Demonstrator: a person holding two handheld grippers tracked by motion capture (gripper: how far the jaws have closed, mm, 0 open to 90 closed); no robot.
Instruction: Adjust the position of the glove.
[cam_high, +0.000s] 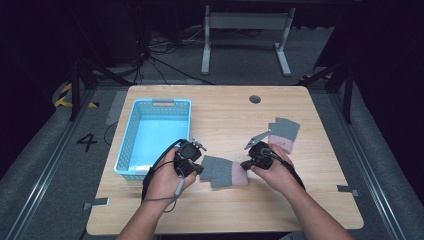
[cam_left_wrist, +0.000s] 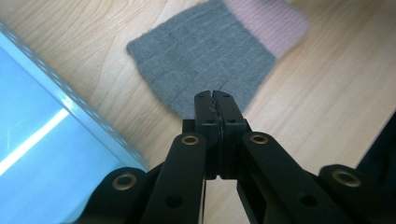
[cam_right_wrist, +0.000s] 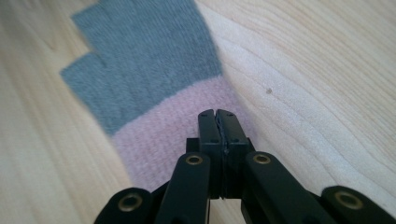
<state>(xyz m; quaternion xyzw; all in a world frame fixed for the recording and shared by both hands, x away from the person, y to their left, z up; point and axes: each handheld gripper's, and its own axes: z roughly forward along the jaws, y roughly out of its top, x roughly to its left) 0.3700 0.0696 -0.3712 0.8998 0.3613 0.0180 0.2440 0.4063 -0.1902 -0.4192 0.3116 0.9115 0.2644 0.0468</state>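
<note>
A grey and pink glove (cam_high: 224, 171) lay flat on the wooden table (cam_high: 225, 215), near the front edge, between the two hands. The left gripper (cam_high: 196, 169) was at the glove's grey end, with its jaws pressed together, though I could not tell if they pinched the cloth. The right gripper (cam_high: 246, 164) was at the pink cuff, jaws together too. A second glove (cam_high: 283, 132) lay farther back. A blue basket (cam_high: 131, 131) sat just beside the left hand (cam_high: 167, 177).
</note>
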